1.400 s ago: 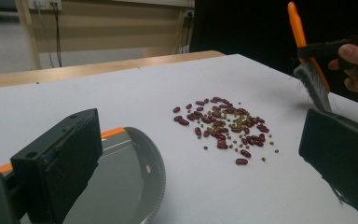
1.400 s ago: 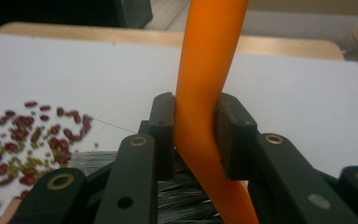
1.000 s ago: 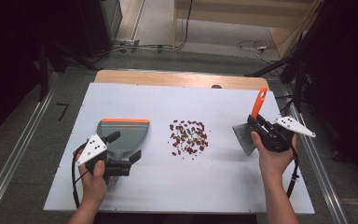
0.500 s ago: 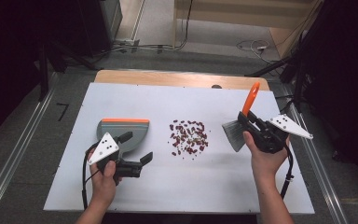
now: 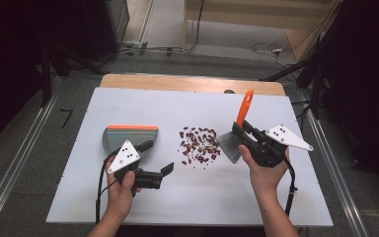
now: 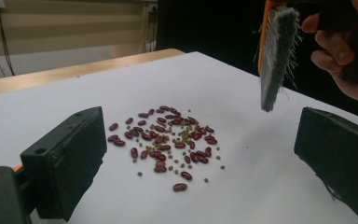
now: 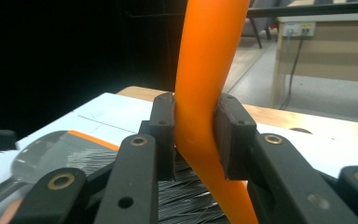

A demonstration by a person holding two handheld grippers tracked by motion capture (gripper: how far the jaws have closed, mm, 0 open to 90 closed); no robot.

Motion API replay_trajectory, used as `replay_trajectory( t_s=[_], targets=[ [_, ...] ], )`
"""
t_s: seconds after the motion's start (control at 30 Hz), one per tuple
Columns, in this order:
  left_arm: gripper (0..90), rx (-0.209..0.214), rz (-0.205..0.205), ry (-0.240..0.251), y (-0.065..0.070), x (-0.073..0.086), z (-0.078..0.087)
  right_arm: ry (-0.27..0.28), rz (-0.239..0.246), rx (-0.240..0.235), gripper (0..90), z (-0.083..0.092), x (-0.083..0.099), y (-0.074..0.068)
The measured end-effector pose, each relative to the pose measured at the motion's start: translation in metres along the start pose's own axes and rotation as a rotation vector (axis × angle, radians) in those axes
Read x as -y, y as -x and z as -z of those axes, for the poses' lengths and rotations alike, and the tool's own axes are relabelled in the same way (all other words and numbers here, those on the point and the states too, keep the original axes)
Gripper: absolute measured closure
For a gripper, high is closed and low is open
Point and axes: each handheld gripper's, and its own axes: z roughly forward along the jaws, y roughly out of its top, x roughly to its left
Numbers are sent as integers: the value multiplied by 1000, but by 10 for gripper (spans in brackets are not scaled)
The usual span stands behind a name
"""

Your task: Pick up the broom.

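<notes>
High view first: we've got a white table [image 5: 187, 207] with a little heap of red and green beans [image 5: 199, 146] roughly in the middle, and we'll use that heap as our anchor. Right of the beans, our right gripper [image 5: 250, 136] is clamped on the orange handle of a hand brush [image 5: 236, 133], whose grey bristles hang just beside the heap's right edge. Left of the beans sits a grey dustpan [image 5: 130, 137] with an orange lip, flat on the table. Our left gripper [image 5: 156, 158] is near the beans on the lower left, overlapping the pan's near right corner, jaws spread wide with nothing between them.

Left gripper view: the beans [image 6: 168, 140] lie straight ahead between our two black jaws, which stand far apart. Up and right of the beans the brush [image 6: 276, 56] hangs bristles down, off the table, with fingers [image 6: 335, 49] of our other hand behind it.

Right gripper view: the pads squeeze the orange brush handle [image 7: 205, 93] from both sides, so that's a firm pinch. Bristles show below the jaws, and the dustpan [image 7: 51, 149] is blurry at lower left.
</notes>
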Motion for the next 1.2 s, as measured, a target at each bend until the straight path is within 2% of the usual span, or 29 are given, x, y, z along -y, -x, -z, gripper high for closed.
replay_trajectory(
  t_s=[0.1, 0.27, 0.3, 0.4, 0.53, 0.67, 0.83, 1.03, 1.2],
  targets=[
    [26, 6, -9, -11, 5, -1, -4, 4, 8, -25, 693, -2, 0, -13],
    [20, 68, -5, -19, 15, -1, -7, 10, 21, -46, 692, -3, 0, -26],
    [20, 73, 0, -16, 17, -1, -8, 12, 24, -58, 692, -3, 1, -32],
    [25, 66, 5, -18, 24, -1, -12, 14, 22, -72, 692, -4, 2, -39],
    [29, 83, 6, -20, 30, -2, -17, 21, 31, -87, 692, -6, 2, -46],
    [56, 70, 16, -21, 36, -2, -22, 23, 48, -99, 693, -6, 3, -54],
    [135, 35, 36, -32, 39, 0, -31, 19, 50, -124, 693, -8, 5, -62],
    [200, 47, 46, -35, 39, 1, -35, 9, 71, -151, 692, -12, 10, -72],
    [343, 68, 43, -50, 42, 2, -38, 10, 79, -164, 693, -13, 11, -77]
  ],
)
